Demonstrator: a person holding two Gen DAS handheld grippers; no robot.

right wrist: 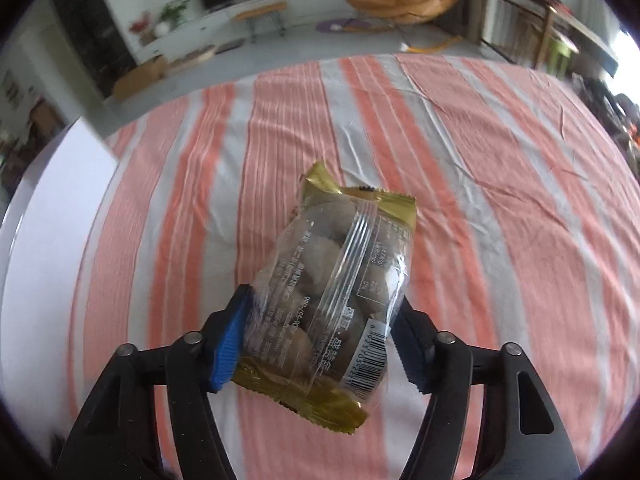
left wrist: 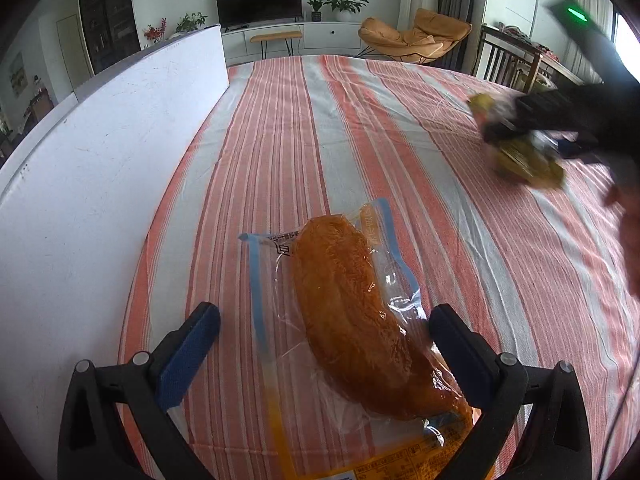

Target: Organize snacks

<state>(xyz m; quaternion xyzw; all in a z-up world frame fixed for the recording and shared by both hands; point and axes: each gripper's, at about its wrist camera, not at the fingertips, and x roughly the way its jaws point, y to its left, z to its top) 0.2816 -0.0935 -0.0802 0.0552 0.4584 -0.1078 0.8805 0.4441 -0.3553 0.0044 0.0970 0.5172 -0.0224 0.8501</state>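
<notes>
An orange-brown snack in a clear packet with blue and orange edges (left wrist: 348, 304) lies on the striped cloth. My left gripper (left wrist: 324, 314) stands open around its near end, with blue pads on both sides and a wide gap on the left. In the right wrist view, my right gripper (right wrist: 324, 300) is shut on a clear, gold-edged packet of round brown snacks (right wrist: 332, 280), held above the cloth with a pad pressing each side. In the left wrist view the right gripper (left wrist: 520, 120) and its gold packet (left wrist: 528, 164) are blurred at the far right.
A red-and-grey striped cloth (left wrist: 360, 120) covers the table. A white box with a tall flat wall (left wrist: 100, 152) runs along the left edge, and its corner (right wrist: 52, 220) also shows in the right wrist view. A hand (left wrist: 628, 220) is at the right edge.
</notes>
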